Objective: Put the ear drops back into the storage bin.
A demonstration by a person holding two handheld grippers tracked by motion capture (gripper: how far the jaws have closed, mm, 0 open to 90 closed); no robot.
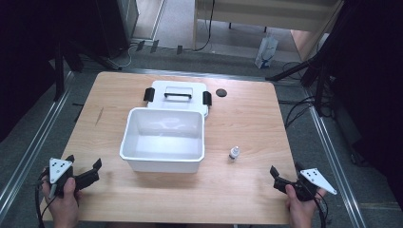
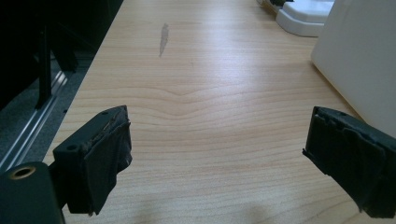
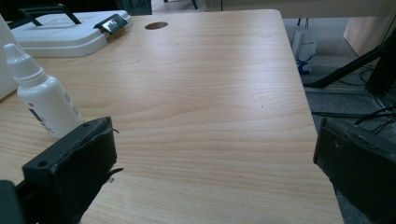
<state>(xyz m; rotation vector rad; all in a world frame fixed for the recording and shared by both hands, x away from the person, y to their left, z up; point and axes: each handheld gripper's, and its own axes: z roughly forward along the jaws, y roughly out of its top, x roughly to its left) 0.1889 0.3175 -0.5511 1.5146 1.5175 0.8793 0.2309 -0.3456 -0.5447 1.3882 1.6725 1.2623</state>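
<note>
Both claws rest spread wide and empty at the near corners of the surface: left claw, right claw. A bottle stands upright ahead-left of the right claw, just right of the open bin. The lid lies behind the bin.

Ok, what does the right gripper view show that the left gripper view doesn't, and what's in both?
Right gripper view alone: the small white dropper bottle standing upright on the table, the dark round hole in the tabletop, and the lid's black handle. Left gripper view alone: the white bin's side wall close by and a grey smear on the wood. Both: the wooden table, the white lid, and open black jaws holding nothing.
</note>
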